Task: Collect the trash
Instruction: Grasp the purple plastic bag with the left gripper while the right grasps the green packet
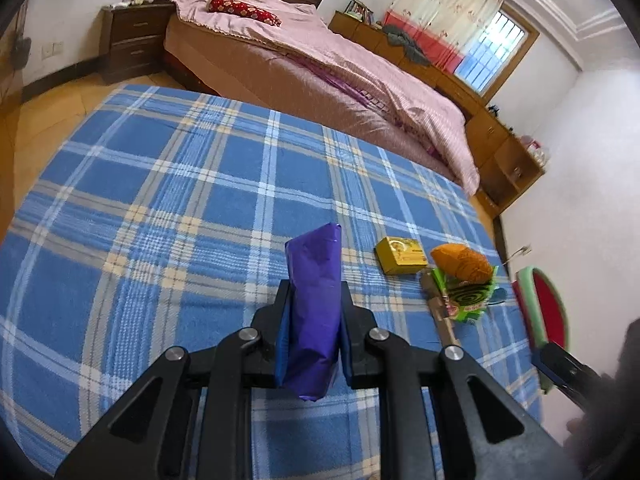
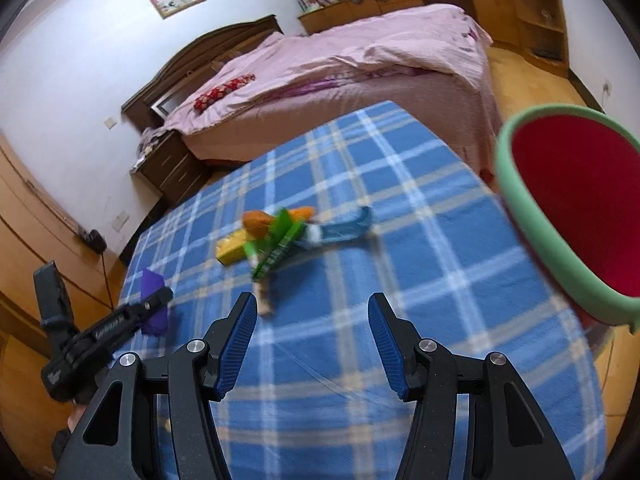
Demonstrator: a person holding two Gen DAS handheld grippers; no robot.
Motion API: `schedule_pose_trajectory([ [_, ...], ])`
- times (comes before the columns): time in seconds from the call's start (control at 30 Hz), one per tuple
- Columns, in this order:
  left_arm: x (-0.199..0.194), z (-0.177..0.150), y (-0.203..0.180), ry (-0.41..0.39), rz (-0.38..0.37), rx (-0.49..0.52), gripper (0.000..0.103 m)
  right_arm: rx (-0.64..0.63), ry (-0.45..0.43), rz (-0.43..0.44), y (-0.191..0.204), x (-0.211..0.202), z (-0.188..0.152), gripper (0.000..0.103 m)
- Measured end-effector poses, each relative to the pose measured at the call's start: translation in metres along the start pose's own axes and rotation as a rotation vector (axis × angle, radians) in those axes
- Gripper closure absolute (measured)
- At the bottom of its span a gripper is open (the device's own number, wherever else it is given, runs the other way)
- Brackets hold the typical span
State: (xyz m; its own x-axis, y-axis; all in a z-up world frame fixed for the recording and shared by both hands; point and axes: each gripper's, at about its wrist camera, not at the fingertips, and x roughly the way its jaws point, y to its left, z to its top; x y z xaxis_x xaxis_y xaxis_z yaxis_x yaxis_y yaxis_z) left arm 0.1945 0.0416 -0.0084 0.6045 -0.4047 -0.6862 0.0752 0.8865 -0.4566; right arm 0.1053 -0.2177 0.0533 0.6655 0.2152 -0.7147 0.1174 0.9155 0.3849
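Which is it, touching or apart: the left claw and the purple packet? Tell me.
Touching. The left wrist view shows the left claw shut on the purple packet, with both blue pads pressed flat against its sides and no gap.

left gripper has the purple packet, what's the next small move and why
Probably carry the crumpled purple foil packet toward the red bin with the green rim. The left gripper is shut on the packet, clear of the blue plaid cloth, and the bin stands open at the table's far side, beyond the remaining litter.
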Motion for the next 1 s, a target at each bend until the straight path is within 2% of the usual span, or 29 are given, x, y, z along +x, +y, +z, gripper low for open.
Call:
schedule_pose_trajectory([
  [0.17, -0.004, 0.001, 0.005, -0.02, -0.043, -0.033, 0.083, -0.007, 0.003, 0.041, 0.014, 0.024, 0.008, 0.044],
  [0.33, -0.005, -0.001, 0.008, -0.015, -0.068, -0.053, 0.083, -0.014, 0.01, 0.035, 0.027, 0.051, 0.013, 0.045],
  [0.43, -0.004, 0.0, 0.009, -0.013, -0.076, -0.056, 0.083, -0.004, 0.022, 0.029, 0.029, 0.064, 0.016, 0.06],
  [0.57, -0.003, -0.001, 0.008, -0.011, -0.083, -0.053, 0.083, 0.0, 0.042, 0.011, 0.03, 0.077, 0.019, 0.072],
  [0.63, -0.004, -0.002, 0.006, -0.01, -0.086, -0.05, 0.083, 0.001, 0.052, 0.001, 0.029, 0.081, 0.018, 0.085],
  [0.73, -0.003, -0.002, 0.006, -0.013, -0.093, -0.048, 0.083, -0.003, 0.041, -0.001, 0.027, 0.078, 0.016, 0.097],
  [1.0, -0.003, -0.002, 0.006, -0.014, -0.109, -0.052, 0.083, -0.003, -0.005, 0.019, 0.02, 0.046, 0.007, 0.098],
])
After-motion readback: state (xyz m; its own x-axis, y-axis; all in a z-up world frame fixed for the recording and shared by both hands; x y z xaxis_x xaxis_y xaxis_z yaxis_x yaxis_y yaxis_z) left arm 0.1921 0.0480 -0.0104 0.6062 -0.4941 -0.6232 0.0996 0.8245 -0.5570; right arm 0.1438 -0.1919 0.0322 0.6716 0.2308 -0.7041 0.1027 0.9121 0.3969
